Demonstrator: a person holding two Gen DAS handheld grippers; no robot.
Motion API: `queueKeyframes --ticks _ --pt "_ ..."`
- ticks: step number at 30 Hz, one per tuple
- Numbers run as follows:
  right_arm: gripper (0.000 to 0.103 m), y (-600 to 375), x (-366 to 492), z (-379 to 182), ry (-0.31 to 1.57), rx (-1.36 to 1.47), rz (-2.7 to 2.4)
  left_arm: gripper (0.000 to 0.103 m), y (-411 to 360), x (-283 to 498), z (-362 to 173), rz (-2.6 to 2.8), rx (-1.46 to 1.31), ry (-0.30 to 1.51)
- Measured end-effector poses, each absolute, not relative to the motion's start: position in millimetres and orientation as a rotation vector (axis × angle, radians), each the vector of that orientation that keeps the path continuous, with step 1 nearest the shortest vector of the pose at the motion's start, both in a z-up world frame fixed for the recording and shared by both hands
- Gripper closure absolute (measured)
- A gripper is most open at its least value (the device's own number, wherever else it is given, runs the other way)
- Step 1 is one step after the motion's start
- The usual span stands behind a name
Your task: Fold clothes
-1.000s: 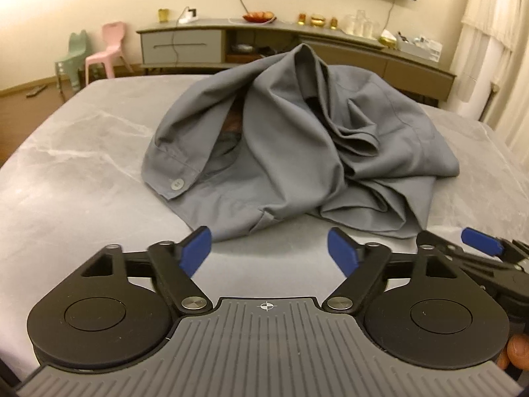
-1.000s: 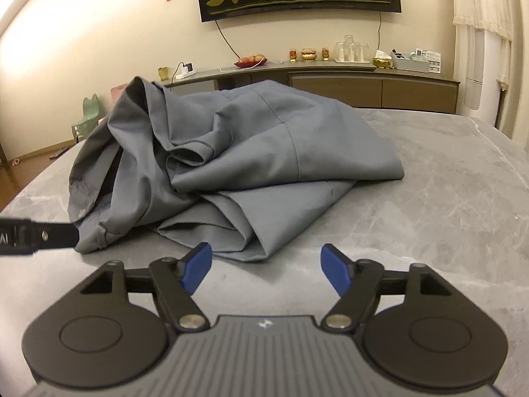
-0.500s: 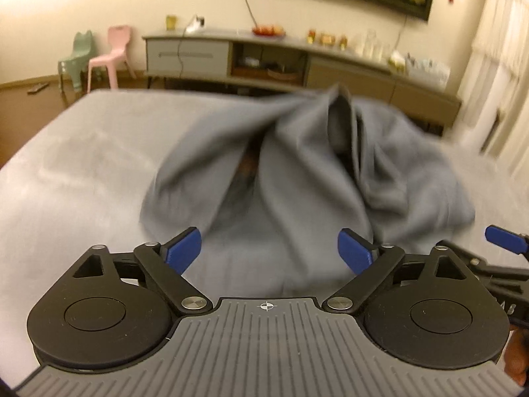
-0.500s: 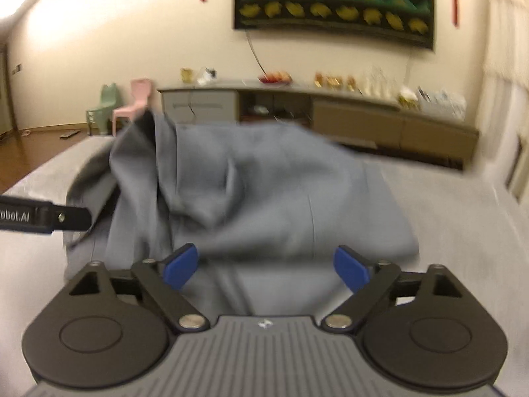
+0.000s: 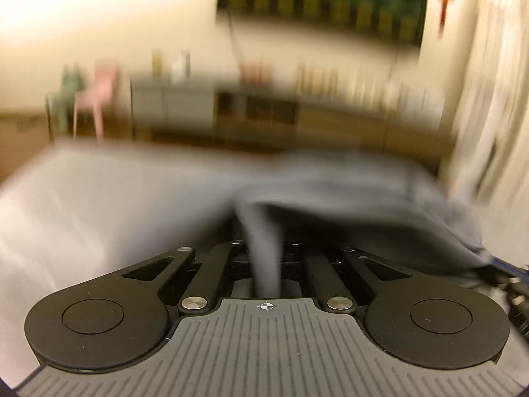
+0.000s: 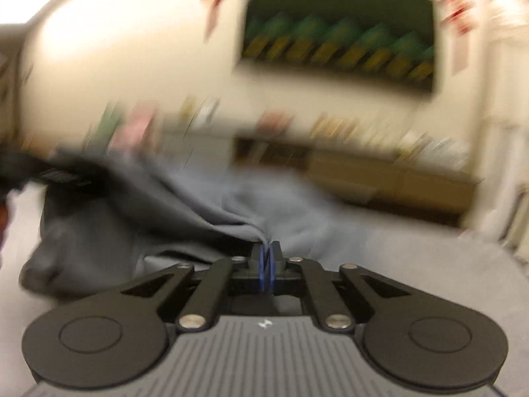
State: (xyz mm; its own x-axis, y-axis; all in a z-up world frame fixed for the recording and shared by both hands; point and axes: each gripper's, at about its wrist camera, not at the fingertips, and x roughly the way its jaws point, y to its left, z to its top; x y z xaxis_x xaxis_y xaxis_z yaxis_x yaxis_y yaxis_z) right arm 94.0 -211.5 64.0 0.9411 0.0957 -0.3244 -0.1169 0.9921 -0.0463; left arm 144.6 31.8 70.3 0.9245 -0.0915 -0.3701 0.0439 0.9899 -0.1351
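Note:
Both views are blurred by motion. The grey shirt (image 5: 347, 192) lies on the grey marble table (image 5: 99, 198). A fold of it runs down between the fingers of my left gripper (image 5: 264, 251), which is shut on the cloth. In the right wrist view the shirt (image 6: 158, 218) stretches leftward from my right gripper (image 6: 266, 251), whose blue pads are pressed together on a pinch of its edge. The cloth is pulled taut and lifted between the two grippers. The left gripper (image 6: 49, 172) shows at the left edge of that view, and the right gripper (image 5: 502, 268) shows at the right edge of the left wrist view.
A long low sideboard (image 6: 380, 175) with small items on top stands against the far wall beyond the table. Two small chairs, pink (image 5: 99, 92) and green, stand at the left. A curtain (image 5: 489, 82) hangs at the right.
Both grippers went from open in front of the shirt to shut on its cloth. They have risen and tilted up, pulling the shirt up and stretching it between them.

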Motion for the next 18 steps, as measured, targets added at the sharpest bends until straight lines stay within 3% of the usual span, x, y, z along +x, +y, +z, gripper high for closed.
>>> queueKeyframes --ticks 3,4,5,8,10,11,13,15,16,18 --pt "0.103 -229.5 48.2 117.6 0.083 -0.003 0.083 0.103 20.7 70.4 126.7 -0.143 0.034 0.088" --pt "0.103 -229.2 38.6 122.9 0.051 -0.015 0.057 0.103 10.7 50.4 127.3 -0.158 0.119 0.070" --pt "0.102 -230.8 34.7 121.5 0.059 -0.019 0.028 0.103 2.7 43.7 111.7 -0.202 0.176 0.167" --pt "0.100 -236.0 68.2 77.0 0.381 0.021 -0.008 0.103 -16.5 43.1 36.1 -0.351 0.312 0.609" --pt "0.090 -249.3 85.7 45.8 0.566 0.143 0.008 0.103 -13.0 26.7 9.2 -0.362 0.314 0.706" --pt "0.090 -252.5 88.1 36.9 0.618 0.195 0.012 0.100 -9.4 17.3 0.4 -0.365 0.299 0.735" --pt "0.085 -244.4 81.2 37.3 0.616 0.168 0.015 0.082 -0.3 -0.8 -9.8 -0.359 0.266 0.766" --pt "0.063 -237.1 72.6 46.7 0.570 0.115 0.004 0.063 13.9 -17.4 -1.0 -0.320 0.242 0.726" --pt "0.048 -234.1 70.1 52.8 0.552 0.103 -0.005 0.060 20.3 -23.0 3.2 -0.305 0.254 0.707" --pt "0.045 -239.6 68.4 60.0 0.524 0.108 -0.010 0.057 33.6 -30.5 8.7 -0.280 0.273 0.672"
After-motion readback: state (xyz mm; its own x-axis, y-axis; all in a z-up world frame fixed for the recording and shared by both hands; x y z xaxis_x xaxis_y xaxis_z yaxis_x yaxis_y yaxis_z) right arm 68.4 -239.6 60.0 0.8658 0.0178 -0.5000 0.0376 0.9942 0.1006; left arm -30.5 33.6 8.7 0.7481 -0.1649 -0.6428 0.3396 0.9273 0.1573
